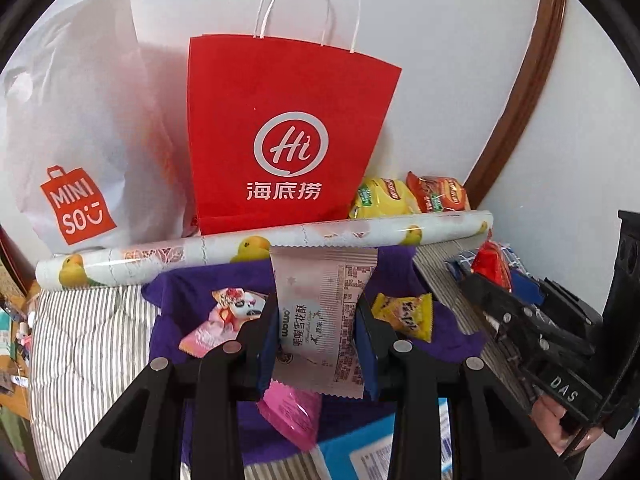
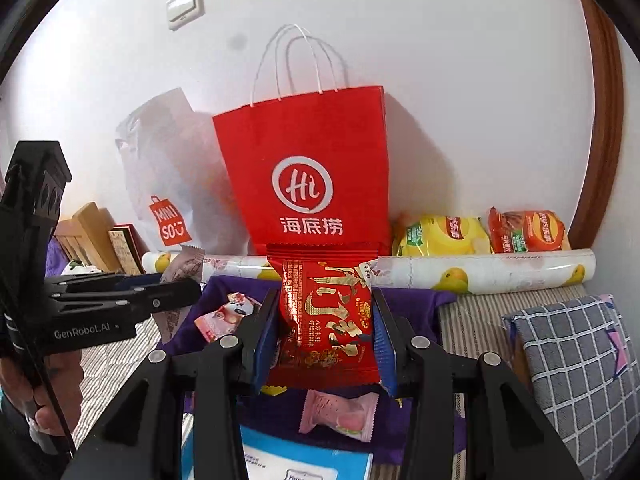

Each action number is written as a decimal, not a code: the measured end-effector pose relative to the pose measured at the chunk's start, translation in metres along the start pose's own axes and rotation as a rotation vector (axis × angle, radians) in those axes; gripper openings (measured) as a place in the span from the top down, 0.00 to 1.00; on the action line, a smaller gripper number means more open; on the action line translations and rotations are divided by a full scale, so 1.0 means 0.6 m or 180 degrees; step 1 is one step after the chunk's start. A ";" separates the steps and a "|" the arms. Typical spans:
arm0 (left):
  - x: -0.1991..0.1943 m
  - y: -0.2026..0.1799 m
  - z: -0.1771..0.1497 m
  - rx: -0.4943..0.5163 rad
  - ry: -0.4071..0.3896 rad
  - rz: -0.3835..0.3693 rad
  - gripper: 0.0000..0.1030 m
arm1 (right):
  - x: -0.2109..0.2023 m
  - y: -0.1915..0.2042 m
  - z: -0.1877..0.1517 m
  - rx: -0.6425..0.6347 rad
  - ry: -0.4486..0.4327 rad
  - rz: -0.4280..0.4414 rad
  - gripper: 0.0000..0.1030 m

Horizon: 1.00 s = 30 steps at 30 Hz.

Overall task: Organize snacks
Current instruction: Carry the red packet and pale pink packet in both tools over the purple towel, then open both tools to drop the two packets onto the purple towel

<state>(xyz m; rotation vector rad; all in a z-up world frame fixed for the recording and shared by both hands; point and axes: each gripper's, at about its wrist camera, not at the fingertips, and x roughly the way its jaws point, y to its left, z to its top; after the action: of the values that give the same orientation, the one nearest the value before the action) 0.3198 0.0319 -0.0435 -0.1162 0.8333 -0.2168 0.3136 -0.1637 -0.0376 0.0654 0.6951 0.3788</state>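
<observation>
My left gripper [image 1: 318, 312] is shut on a pale pink snack packet [image 1: 320, 320], held upright in front of the red paper bag [image 1: 288, 136]. My right gripper [image 2: 326, 320] is shut on a red and gold snack packet [image 2: 326, 320], also facing the red paper bag [image 2: 308, 172]. Loose snacks lie on a purple cloth [image 1: 180, 292] below: a pink panda packet [image 1: 224, 316], a yellow packet [image 1: 404, 316] and a bright pink one [image 1: 292, 416]. The right gripper [image 1: 492, 272] shows at the right of the left wrist view, the left gripper [image 2: 176, 280] at the left of the right wrist view.
A white Miniso bag [image 1: 80, 140] stands left of the red bag. A duck-print paper roll [image 1: 260, 246] lies across in front of both bags. Yellow [image 2: 440, 236] and orange [image 2: 528, 232] chip bags sit behind it at the right. A checked cushion [image 2: 576, 364] lies right, a blue-edged box [image 2: 304, 460] near me.
</observation>
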 end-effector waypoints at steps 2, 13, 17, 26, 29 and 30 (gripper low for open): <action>0.015 0.003 0.003 0.0001 0.0039 0.0029 0.68 | 0.013 -0.005 -0.005 0.0002 0.0033 0.0008 0.59; 0.080 0.034 -0.016 -0.0196 0.0427 0.0141 0.68 | 0.072 -0.011 -0.056 0.0008 0.0516 0.0214 0.58; 0.098 0.038 -0.020 -0.0228 0.0540 0.0223 0.68 | 0.103 -0.008 -0.074 -0.0013 0.0839 0.0222 0.58; 0.120 0.054 -0.025 -0.0339 0.0653 0.0195 0.68 | 0.138 -0.022 -0.088 0.0089 0.1044 0.0071 0.57; 0.123 0.055 -0.025 -0.0375 0.0647 0.0108 0.68 | 0.149 -0.023 -0.093 0.0089 0.1120 0.0042 0.57; 0.125 0.054 -0.025 -0.0377 0.0654 0.0083 0.68 | 0.150 -0.024 -0.093 0.0102 0.1131 0.0031 0.56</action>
<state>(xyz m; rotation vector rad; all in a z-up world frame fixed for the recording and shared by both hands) 0.3620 0.0454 -0.1136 -0.1965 1.0519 -0.1562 0.3457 -0.1486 -0.1383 0.0318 1.0523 0.3928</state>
